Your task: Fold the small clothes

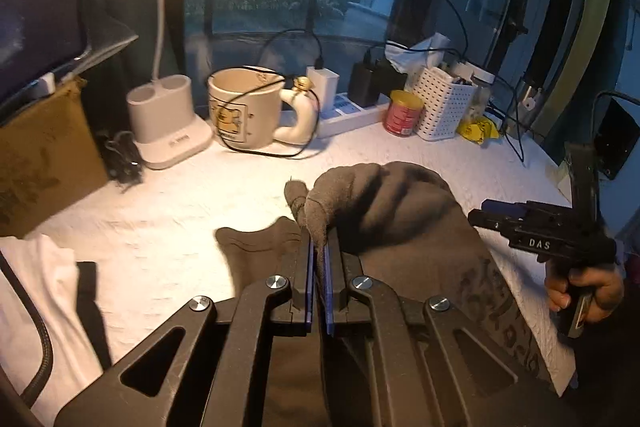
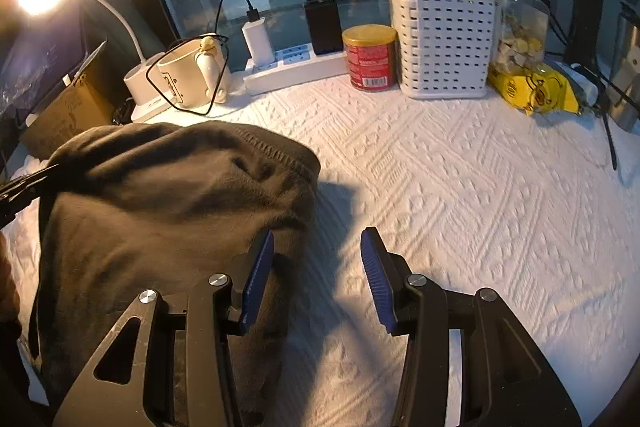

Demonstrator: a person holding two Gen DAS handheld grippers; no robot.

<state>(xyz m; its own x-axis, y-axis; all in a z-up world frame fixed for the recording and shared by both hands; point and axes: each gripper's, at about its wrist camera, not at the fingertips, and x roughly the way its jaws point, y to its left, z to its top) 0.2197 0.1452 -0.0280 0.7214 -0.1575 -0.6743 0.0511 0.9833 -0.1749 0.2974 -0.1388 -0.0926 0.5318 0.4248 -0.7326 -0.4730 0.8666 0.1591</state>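
Dark grey-brown knit, a small garment (image 1: 400,227), lies bunched on the white textured table cover (image 2: 460,187), and we see one edge of it pinched up between the blue pads of the left gripper (image 1: 320,247), whose jaws are closed tight on that fold. The cloth trails away from this grip to the right and toward the near edge, where faded lettering runs along it.

In the right wrist view the garment fills the left half, with a ribbed hem at its far side. The right gripper (image 2: 318,259) stands open and empty, its left finger over the cloth's right border, its right finger above bare cover. So the loose edge lies just left of that gripper, and we judge the right hand better placed to take it.

What kind of garment this is we cannot tell; it may be a sleeve or a trouser leg. Its near end is cut off by both grippers' frames. At the far edge stand a cream mug (image 1: 244,107) and a white perforated basket (image 2: 444,43), well apart from the cloth.
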